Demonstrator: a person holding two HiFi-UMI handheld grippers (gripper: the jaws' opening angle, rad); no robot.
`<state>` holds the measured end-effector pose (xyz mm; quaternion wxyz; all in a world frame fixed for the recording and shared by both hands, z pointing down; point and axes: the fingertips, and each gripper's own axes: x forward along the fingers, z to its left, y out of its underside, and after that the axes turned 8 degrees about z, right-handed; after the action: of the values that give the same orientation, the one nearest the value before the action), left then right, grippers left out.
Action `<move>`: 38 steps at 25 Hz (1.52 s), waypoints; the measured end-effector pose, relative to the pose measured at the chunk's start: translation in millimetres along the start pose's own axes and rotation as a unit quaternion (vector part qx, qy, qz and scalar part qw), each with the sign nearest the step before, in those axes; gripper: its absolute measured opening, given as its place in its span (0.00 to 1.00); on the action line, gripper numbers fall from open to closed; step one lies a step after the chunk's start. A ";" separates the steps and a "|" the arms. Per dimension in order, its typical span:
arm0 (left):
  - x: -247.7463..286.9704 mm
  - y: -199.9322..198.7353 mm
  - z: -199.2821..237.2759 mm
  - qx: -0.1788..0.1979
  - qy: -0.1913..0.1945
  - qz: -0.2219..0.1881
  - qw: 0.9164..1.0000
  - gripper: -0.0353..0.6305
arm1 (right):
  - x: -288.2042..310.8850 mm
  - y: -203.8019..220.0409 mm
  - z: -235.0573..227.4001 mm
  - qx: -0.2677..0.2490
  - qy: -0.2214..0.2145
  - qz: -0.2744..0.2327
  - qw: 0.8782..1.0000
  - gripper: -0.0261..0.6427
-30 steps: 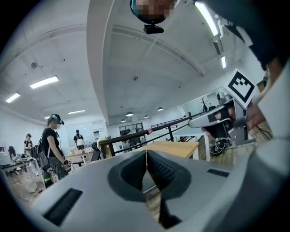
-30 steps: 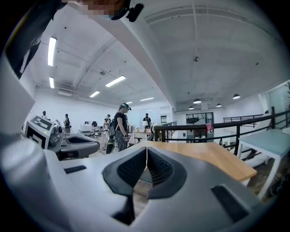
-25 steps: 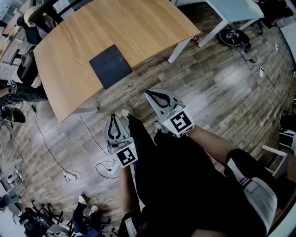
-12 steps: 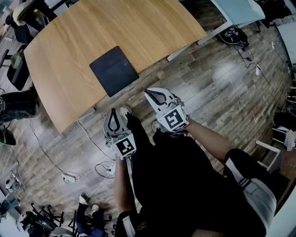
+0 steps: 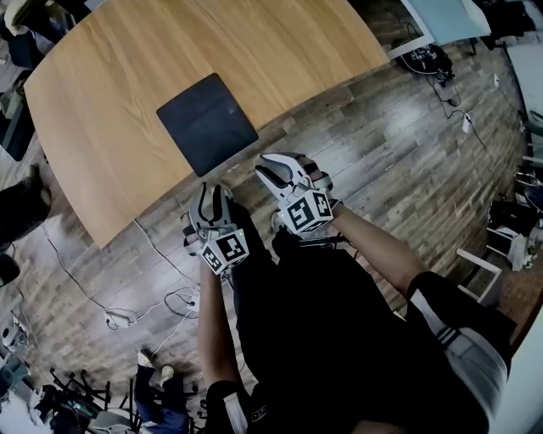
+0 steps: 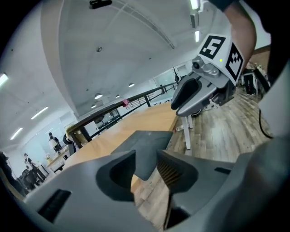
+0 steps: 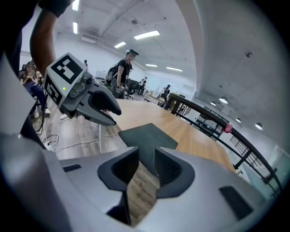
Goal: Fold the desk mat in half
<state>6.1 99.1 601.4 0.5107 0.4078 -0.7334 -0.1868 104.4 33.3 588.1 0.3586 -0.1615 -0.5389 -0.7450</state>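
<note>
A dark square desk mat (image 5: 206,121) lies flat on the wooden table (image 5: 280,51), near its front edge. Both grippers hang in the air over the floor, short of that edge and apart from the mat. My left gripper (image 5: 209,202) is lower left, my right gripper (image 5: 273,169) just right of the mat's near corner. Their jaws are opening, with nothing between them. In the left gripper view the mat (image 6: 147,138) shows beyond my left gripper (image 6: 146,159), with the right gripper (image 6: 195,93) alongside. In the right gripper view the mat (image 7: 147,135) lies past my right gripper (image 7: 146,161), the left gripper (image 7: 97,108) beside it.
Wood-plank floor runs under the grippers, with loose cables (image 5: 127,314) at the lower left. A white table (image 5: 441,17) stands at the top right and a white chair (image 5: 479,271) at the right. A person (image 7: 122,72) stands far behind the table, near a railing (image 7: 217,122).
Both grippers have moved up toward the table's front edge and closer to the mat. Their jaws, shut in the earlier frames, now stand apart.
</note>
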 end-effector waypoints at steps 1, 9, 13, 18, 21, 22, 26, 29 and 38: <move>5.8 4.4 -1.5 0.011 0.002 0.006 1.000 0.29 | 5.7 4.3 2.1 -0.009 0.001 0.009 1.000 0.23; 46.0 27.0 -8.1 0.101 0.015 0.050 0.994 0.35 | 55.6 44.1 8.6 -0.111 0.021 0.093 0.989 0.28; 57.3 34.5 -7.4 0.115 0.018 0.060 0.991 0.35 | 71.3 52.9 9.2 -0.139 0.022 0.120 0.983 0.28; 66.0 44.3 -2.1 0.132 0.012 0.070 0.989 0.35 | 89.6 62.1 12.4 -0.178 0.019 0.144 0.973 0.29; 69.1 46.1 -2.9 0.152 0.013 0.076 0.985 0.35 | 97.5 66.9 14.3 -0.192 0.018 0.154 0.969 0.29; 71.1 46.2 -3.9 0.157 0.014 0.079 0.984 0.35 | 99.5 68.3 14.2 -0.199 0.019 0.156 0.967 0.29; 78.5 51.4 -5.2 0.162 0.017 0.096 0.982 0.35 | 106.0 69.3 14.2 -0.218 0.025 0.159 0.963 0.29; 78.9 53.0 -2.3 0.155 0.017 0.097 0.983 0.22 | 111.6 70.1 13.3 -0.227 0.032 0.162 0.960 0.29; 74.4 48.7 -1.4 0.157 0.027 0.089 0.983 0.12 | 108.5 63.3 4.6 -0.267 0.037 0.169 0.948 0.20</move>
<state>-23.3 69.7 680.0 0.4741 0.4213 -0.7730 -0.0119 73.7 -11.8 701.3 0.4427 -0.3119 -0.2718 -0.7955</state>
